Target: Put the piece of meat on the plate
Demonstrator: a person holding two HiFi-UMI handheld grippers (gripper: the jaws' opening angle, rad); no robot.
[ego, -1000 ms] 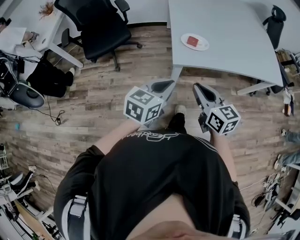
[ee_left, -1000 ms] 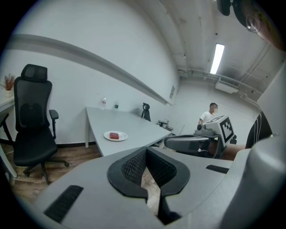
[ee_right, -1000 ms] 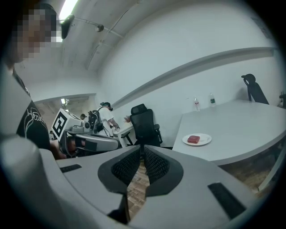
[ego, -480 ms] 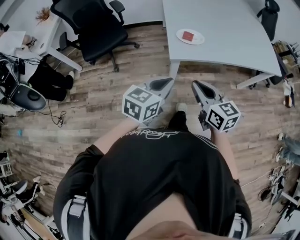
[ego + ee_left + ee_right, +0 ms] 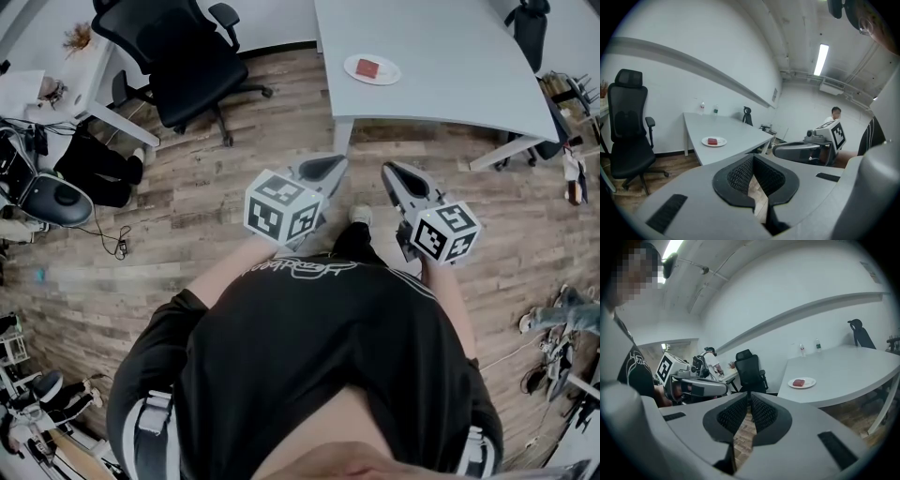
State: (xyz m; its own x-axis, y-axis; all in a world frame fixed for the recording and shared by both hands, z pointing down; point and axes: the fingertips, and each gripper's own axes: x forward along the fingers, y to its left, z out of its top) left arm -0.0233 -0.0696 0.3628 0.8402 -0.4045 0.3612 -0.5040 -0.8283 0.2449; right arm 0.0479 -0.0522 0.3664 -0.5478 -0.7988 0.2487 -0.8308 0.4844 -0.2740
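Meat [image 5: 367, 67] lies on the plate [image 5: 390, 74] on the far table [image 5: 459, 47]; left gripper [image 5: 325, 170] and right gripper [image 5: 397, 175] are both closed tight, holding nothing.

Black T-shirt [image 5: 309, 366]; grey left claw [image 5: 336, 162] and right claw [image 5: 388, 170] bear marker cubes [image 5: 284, 210].

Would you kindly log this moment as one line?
red meat piece: on round white plate | plate: on grey table | left gripper: shut, empty | right gripper: shut, empty

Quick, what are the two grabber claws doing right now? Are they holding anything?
Left gripper: shut, holding nothing.
Right gripper: shut, holding nothing.
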